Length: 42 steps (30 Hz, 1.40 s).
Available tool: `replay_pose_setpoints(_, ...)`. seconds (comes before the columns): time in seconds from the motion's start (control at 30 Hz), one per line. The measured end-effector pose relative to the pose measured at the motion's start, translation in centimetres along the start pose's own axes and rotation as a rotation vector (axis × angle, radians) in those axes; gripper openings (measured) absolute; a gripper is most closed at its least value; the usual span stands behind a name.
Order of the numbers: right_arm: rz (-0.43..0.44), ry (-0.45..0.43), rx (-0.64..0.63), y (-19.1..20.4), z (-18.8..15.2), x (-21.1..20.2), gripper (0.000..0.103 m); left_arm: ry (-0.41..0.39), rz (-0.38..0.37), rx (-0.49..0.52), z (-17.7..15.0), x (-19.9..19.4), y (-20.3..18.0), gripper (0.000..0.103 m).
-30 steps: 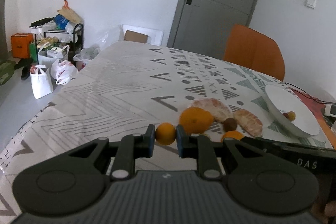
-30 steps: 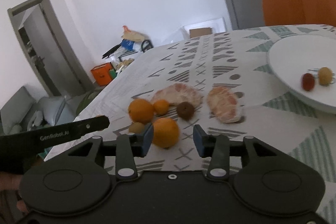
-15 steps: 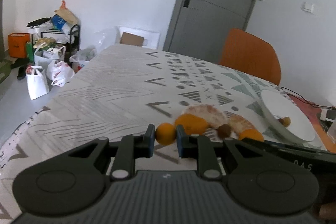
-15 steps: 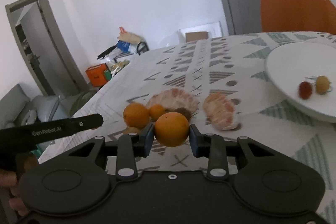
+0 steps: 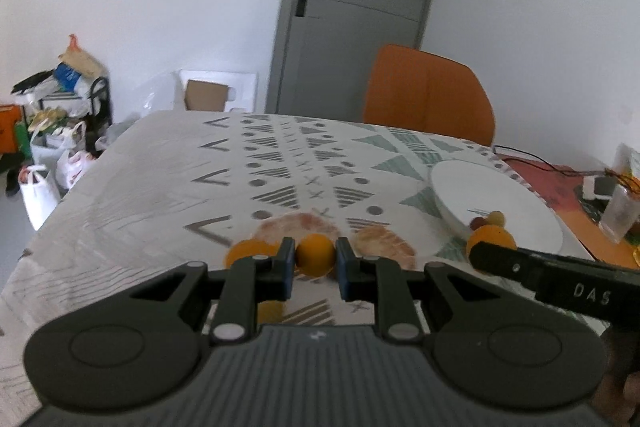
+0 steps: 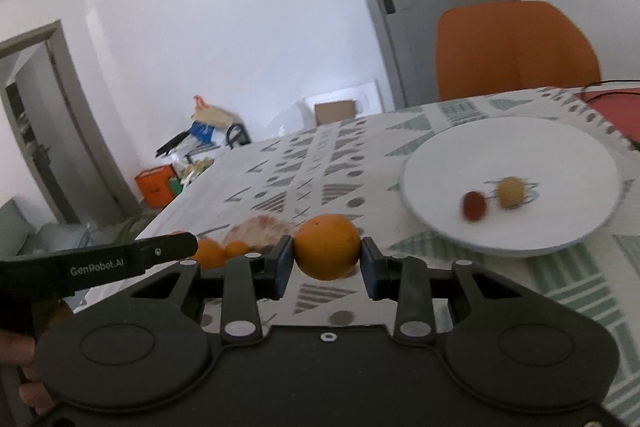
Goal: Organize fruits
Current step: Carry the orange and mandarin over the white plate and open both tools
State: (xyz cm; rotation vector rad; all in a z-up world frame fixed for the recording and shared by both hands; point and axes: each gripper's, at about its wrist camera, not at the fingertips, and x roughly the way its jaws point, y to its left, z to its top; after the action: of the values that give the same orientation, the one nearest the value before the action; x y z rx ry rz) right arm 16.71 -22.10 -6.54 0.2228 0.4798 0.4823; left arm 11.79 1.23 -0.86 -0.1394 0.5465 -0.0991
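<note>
**Fruit in both tools, plate next**

Oranges first: your right tool (image 6: 326, 267) is pinching the big orange (image 6: 327, 246), lifted just near-left of the white plate (image 6: 560, 147). Your left tool (image 5: 316, 269) pinches a small orange (image 5: 316, 254) above the counter (image 5: 160, 187). Go level, lower gently, don't bump the two small fruits (image 6: 492, 199).

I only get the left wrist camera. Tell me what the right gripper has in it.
Observer: The right gripper is shut on a large orange, clamped between both fingers.
Operator: Give me the plate contents, they're half hidden from here.
Observer: The white plate holds two small fruits, a red one to the left of a yellow one, with thin stems around them.
</note>
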Motion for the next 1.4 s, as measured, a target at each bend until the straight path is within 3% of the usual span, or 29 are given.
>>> replay_pose_setpoints(0.63, -0.077, -0.09, 0.098, -6.6, 0.7, -2.8, 0.034, 0.007, -0.068, 0.147, 1.0, 2.5, -7.6, 0.02)
replay_pose_setpoints(1.4, -0.139, -0.082, 0.139, -10.6, 1.4, -0.6, 0.034, 0.052, -0.162, 0.193, 1.9, 8.7, -11.8, 0.02)
